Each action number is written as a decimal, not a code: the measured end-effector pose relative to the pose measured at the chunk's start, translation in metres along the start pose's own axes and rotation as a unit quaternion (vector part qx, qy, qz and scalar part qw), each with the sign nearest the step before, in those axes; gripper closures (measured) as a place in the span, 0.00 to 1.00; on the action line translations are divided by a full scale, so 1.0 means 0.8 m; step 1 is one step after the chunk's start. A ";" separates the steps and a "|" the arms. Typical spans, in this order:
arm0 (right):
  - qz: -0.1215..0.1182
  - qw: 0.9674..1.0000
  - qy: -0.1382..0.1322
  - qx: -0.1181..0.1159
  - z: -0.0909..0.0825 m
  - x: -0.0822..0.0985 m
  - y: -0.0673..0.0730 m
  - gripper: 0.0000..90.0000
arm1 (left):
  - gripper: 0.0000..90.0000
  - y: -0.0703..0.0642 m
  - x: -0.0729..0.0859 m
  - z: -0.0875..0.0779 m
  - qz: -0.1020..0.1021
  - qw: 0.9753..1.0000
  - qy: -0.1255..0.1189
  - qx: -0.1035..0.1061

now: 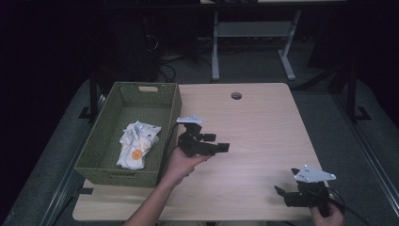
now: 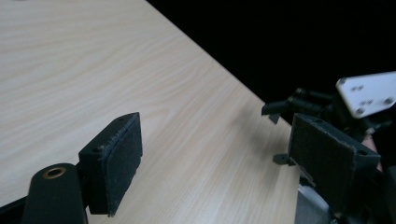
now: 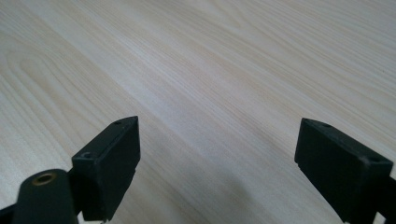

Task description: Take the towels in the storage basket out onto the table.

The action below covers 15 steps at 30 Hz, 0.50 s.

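Soft, crumpled white cloth with an orange spot (image 1: 137,143) lies in the green woven basket (image 1: 171,115) at the desk's left edge; light and limp, best pinched at a raised fold. Left gripper (image 1: 225,147) and right gripper (image 1: 281,192) are released.

Black gripper (image 1: 225,147), grey plate

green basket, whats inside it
A crumpled white packet with an orange spot lies on the floor of the green basket. Whatever is under the packet is hidden. Both grippers are outside it, over the table.
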State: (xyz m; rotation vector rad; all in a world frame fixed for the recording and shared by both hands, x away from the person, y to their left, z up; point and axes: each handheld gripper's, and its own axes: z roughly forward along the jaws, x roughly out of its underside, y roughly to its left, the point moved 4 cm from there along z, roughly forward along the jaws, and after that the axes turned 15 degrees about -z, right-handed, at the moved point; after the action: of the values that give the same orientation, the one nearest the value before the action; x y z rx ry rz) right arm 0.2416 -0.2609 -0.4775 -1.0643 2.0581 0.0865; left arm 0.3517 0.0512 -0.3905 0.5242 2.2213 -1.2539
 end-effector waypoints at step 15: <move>0.000 1.000 -0.002 0.002 0.000 0.000 0.000 0.16 | 0.20 -0.005 -0.036 -0.059 0.006 1.000 -0.027 0.003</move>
State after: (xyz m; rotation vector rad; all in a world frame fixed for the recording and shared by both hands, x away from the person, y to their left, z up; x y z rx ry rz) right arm 0.2417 -0.2610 -0.4769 -1.0602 2.0541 0.0843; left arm 0.3601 0.0880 -0.3503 0.4989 2.1682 -1.2537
